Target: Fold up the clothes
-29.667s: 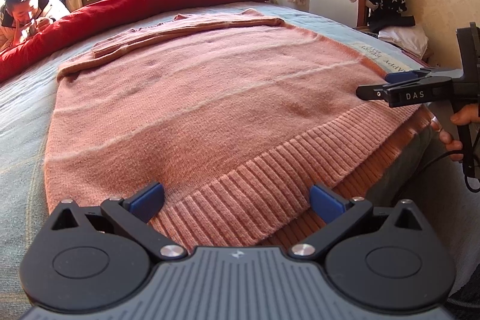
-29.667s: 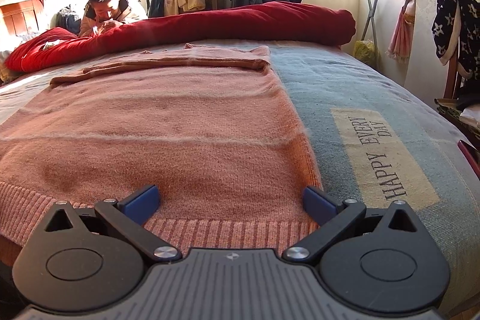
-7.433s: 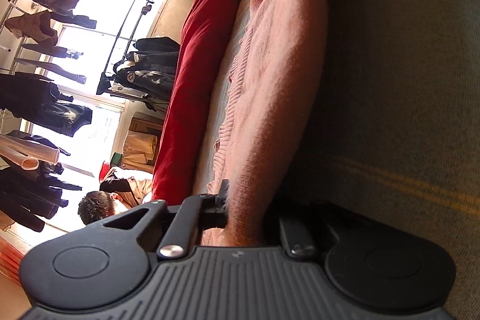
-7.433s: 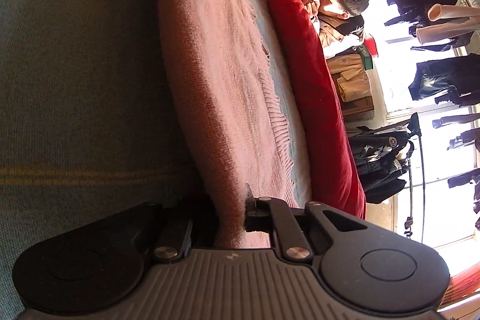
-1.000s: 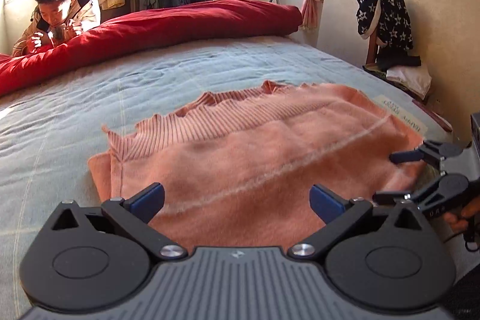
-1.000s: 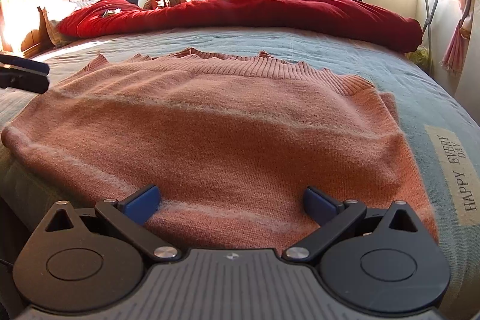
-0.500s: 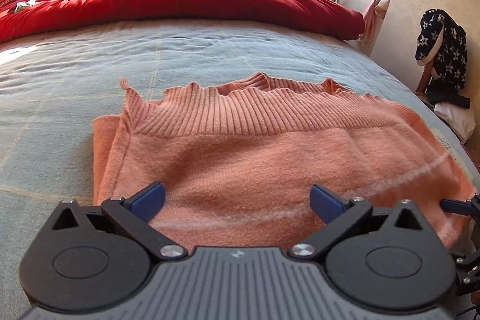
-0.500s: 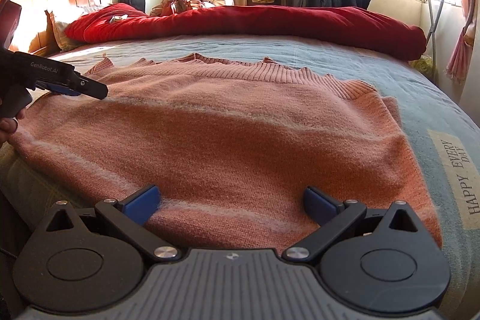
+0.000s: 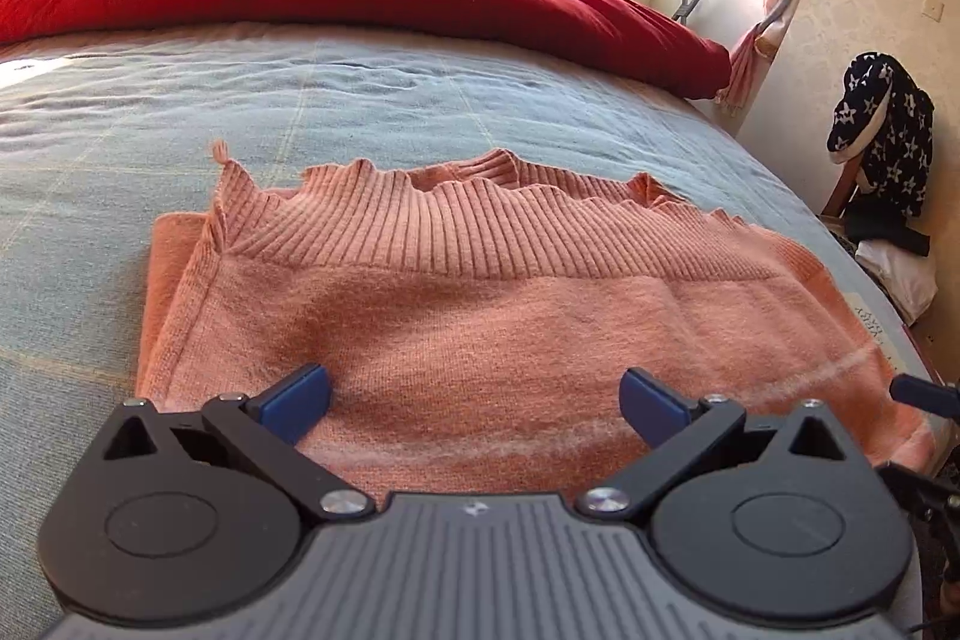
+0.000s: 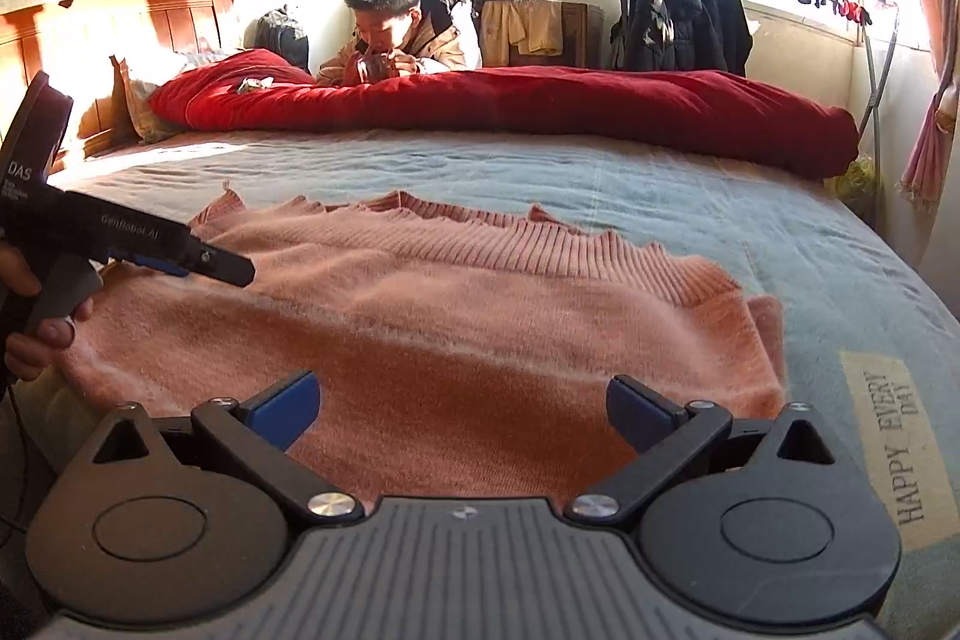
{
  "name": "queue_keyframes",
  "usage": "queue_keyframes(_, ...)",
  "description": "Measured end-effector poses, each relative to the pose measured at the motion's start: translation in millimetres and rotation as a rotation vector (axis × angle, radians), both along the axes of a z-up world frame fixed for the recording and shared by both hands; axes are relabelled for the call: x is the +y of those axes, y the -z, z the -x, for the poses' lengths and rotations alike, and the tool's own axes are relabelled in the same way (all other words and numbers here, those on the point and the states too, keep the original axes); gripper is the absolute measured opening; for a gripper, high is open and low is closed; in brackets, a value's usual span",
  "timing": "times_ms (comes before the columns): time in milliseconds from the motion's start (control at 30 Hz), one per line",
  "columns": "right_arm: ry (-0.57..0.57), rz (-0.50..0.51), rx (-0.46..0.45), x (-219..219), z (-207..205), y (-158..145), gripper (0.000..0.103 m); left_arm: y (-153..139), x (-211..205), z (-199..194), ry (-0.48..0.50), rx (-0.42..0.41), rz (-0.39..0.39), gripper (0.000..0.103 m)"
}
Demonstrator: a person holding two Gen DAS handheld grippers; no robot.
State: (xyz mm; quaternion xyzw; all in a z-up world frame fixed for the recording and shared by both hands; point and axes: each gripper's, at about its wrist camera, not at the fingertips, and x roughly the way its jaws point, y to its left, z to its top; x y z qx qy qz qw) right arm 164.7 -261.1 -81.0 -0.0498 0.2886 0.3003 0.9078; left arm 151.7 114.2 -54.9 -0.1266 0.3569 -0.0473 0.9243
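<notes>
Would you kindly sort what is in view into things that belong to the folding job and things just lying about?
Part of the job:
- folded pink knitted sweater
- left gripper, open
- right gripper, open

Just lying about:
- rolled red quilt
- dark star-patterned garment on a chair
- dark jackets on the metal rack
- grey-blue bedspread

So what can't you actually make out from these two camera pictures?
- Sweater: its near edge is hidden behind the left gripper body in the left wrist view, and behind the right gripper in the right wrist view.
- Sleeves: folded out of sight under the sweater's top layer.
- Printed label on the bedspread: cut off by the bed's edge and too small to read, left wrist view.
</notes>
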Motion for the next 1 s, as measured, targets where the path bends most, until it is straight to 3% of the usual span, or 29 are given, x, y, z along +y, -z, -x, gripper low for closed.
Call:
queue_keyframes(267,0.017,-0.046,0.023,6,-35,-21,0.103,1,-1,1,0.002,0.000,-0.010,0.102)
queue_keyframes(767,0.111,-0.110,0.035,-27,-46,-27,0.103,3,-4,-1,-0.014,0.000,-0.018,0.103)
queue_keyframes(1000,0.052,0.034,-0.008,19,-51,-19,0.103,4,-3,0,-0.005,-0.008,-0.020,0.103)
